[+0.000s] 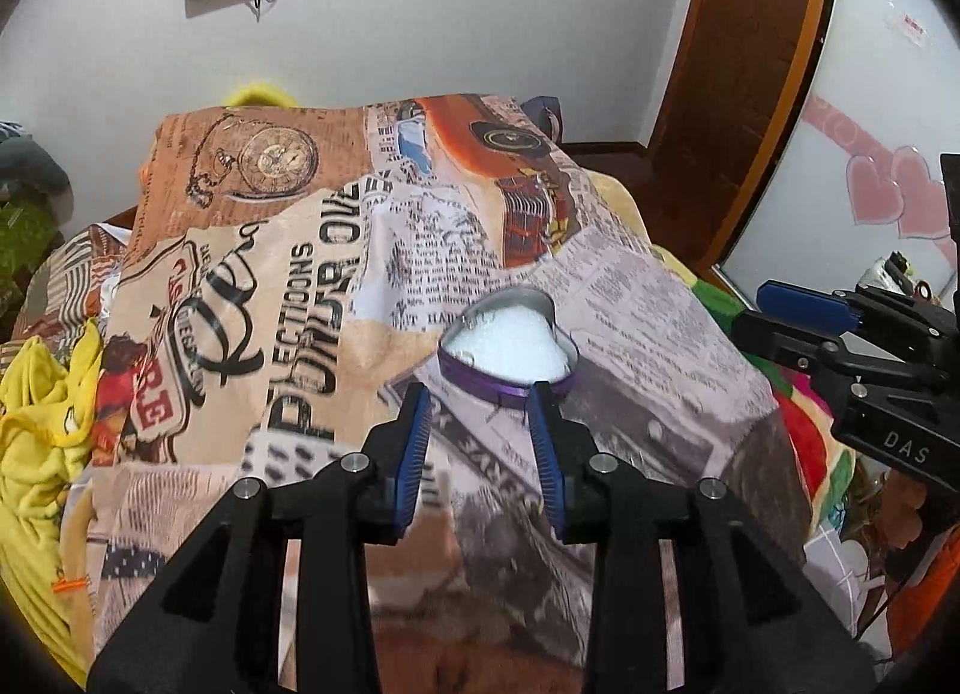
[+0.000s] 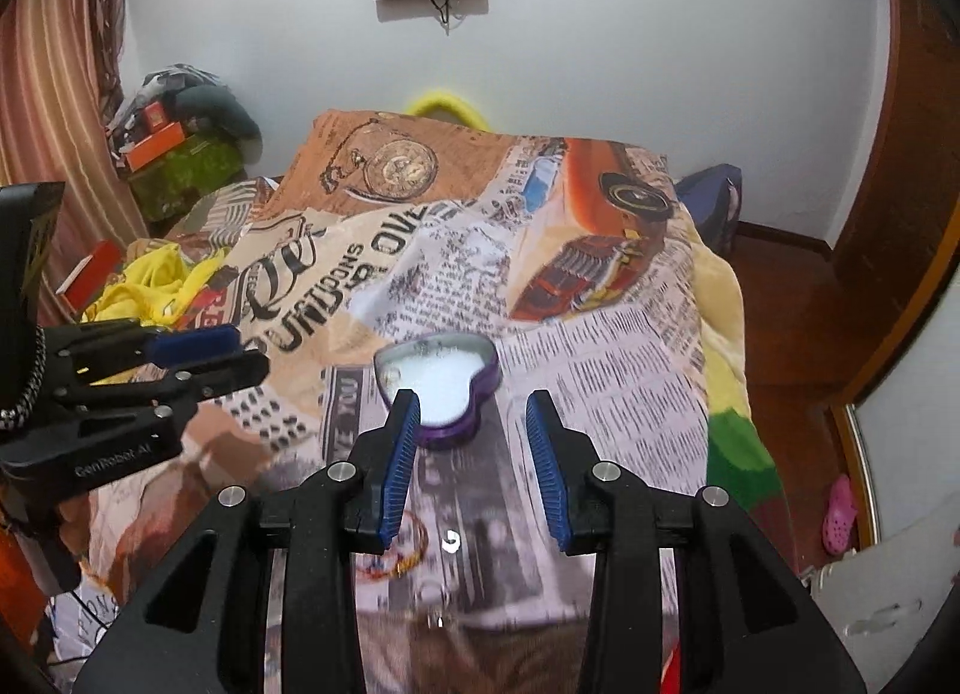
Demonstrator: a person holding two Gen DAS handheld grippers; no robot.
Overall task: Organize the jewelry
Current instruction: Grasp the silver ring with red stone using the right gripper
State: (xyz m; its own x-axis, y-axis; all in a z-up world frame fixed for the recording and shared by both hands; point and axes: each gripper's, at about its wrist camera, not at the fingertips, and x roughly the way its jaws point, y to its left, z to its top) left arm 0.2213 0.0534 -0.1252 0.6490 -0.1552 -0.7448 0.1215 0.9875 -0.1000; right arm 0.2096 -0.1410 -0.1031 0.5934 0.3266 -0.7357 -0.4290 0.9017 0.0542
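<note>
Heart-shaped box [image 2: 437, 388] sits open on the printed cloth [image 2: 600, 394] — left gripper [image 1: 480, 430] and right gripper [image 2: 473, 439] both spread, empty; bracelet [image 2: 396, 559] lies nearby.

Both grippers open, held side by side, empty.

Left gripper [image 1: 480, 406]: jaws parted wide, blue ribbed pads [image 1: 414, 454] facing each other, nothing between them, fingers aimed toward far side. Right gripper [image 2: 474, 412]: same wide spread, pads [image 2: 549, 466] bare, pointing far. Each seen side-on at the other's frame edge: right gripper [image 1: 798, 316] at right of left view, left gripper [image 2: 198, 352] at left of right view.
</note>
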